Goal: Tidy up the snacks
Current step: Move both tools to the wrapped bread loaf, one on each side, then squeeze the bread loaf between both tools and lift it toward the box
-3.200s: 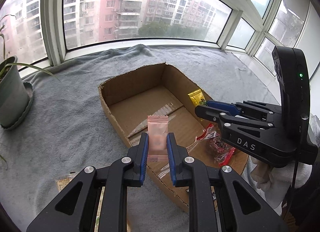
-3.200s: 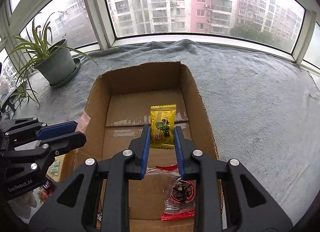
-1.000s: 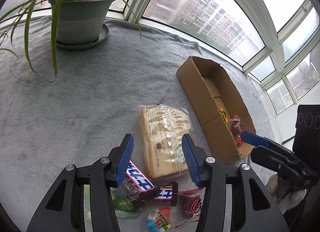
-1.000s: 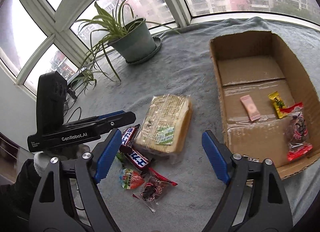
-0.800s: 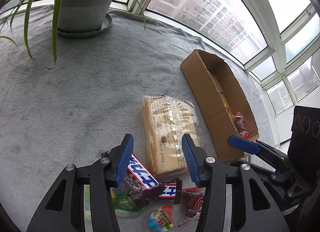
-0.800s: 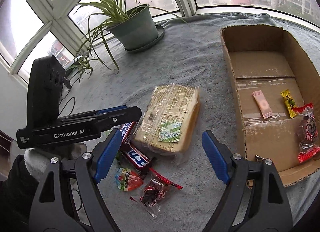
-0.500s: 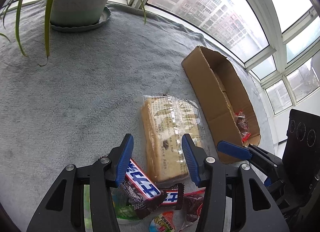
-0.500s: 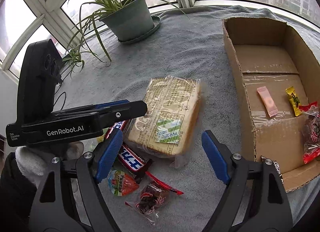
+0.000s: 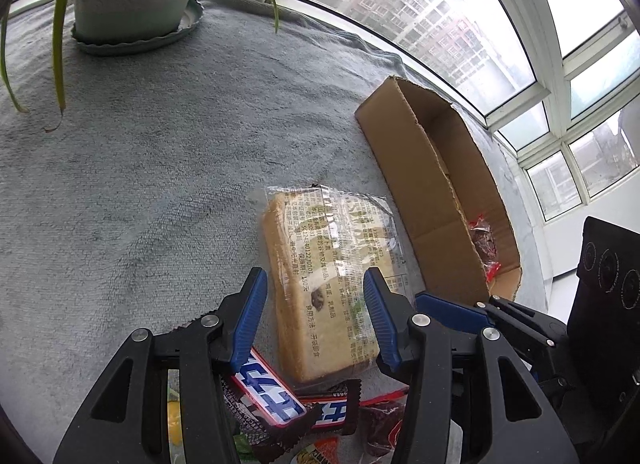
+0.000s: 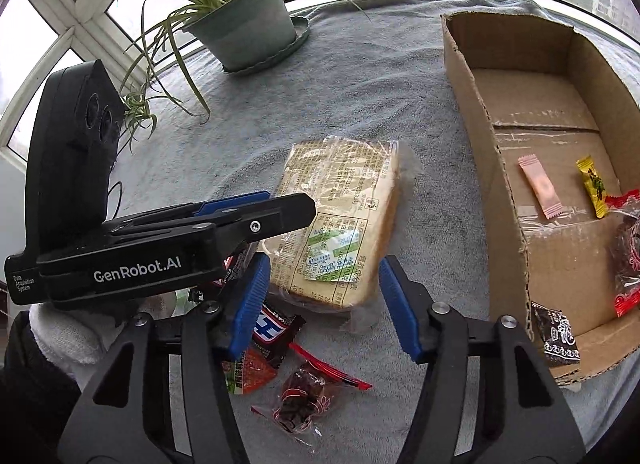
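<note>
- Snacks lie in two groups on the grey towel-covered counter (image 10: 360, 75): a loose heap near the person and a few already inside the open brown cardboard box (image 10: 500, 199) to the right.
- Inside the box are a pink sachet (image 10: 538, 186), a yellow sachet (image 10: 595, 185) and a clear red-edged packet of dark sweets (image 10: 628, 252).
- In the heap, a large clear-wrapped slab of pale bread or cake (image 10: 340, 223) lies just left of the box, apart from its wall; at its near end sit a blue-and-brown chocolate bar (image 9: 272, 392), a small clear red-trimmed sweet packet (image 10: 308, 392) and an orange-green wrapper (image 10: 244, 376).
- The step in hand appears to be picking the next items from the heap, after which they would need carrying right and over the box wall.
- The left gripper (image 9: 312, 316) points steeply down over the slab's near end, its jaws released and straddling the slab without pressing it.
- The right gripper (image 10: 320, 300) also tilts steeply down at the slab's near end; its jaws have just been closing, the slab's end between them, but both blue pads stand clear of the wrapper, so nothing is grasped.
- Both grippers crowd the same spot, so the next move likely calls for one to settle on a single item.
- A white-gloved hand (image 10: 60, 328) carries the left gripper.
- A green potted plant (image 10: 240, 31) stands well away at the far left.
</note>
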Available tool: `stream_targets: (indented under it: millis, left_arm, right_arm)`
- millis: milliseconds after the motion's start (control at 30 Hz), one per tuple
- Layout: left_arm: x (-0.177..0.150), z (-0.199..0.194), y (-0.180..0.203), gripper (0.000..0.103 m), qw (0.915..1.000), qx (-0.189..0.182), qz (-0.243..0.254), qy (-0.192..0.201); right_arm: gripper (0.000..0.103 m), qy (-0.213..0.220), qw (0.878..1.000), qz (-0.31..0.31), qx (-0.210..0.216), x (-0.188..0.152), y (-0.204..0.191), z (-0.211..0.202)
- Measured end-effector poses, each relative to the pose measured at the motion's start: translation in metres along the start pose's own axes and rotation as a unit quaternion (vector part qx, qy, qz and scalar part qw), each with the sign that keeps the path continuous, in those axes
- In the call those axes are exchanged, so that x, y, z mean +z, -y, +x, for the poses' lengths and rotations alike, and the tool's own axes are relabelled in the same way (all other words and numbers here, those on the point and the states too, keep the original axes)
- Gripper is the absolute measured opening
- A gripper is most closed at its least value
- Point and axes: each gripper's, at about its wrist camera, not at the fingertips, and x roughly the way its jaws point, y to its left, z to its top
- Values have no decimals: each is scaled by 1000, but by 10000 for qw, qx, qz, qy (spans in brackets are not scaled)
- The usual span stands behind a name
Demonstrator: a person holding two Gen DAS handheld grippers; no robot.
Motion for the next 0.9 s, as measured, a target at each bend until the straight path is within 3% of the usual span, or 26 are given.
stream_targets:
  millis: [400, 900]
  left_arm:
    - [2, 4, 2, 49, 9999, -97, -26, -54]
    - [-1, -14, 20, 50, 9996, -14, 209, 163]
  right_arm:
    - [68, -51, 9998, 215, -24, 5, 3, 19]
    - [68, 162, 9996, 145, 153, 5, -4, 0]
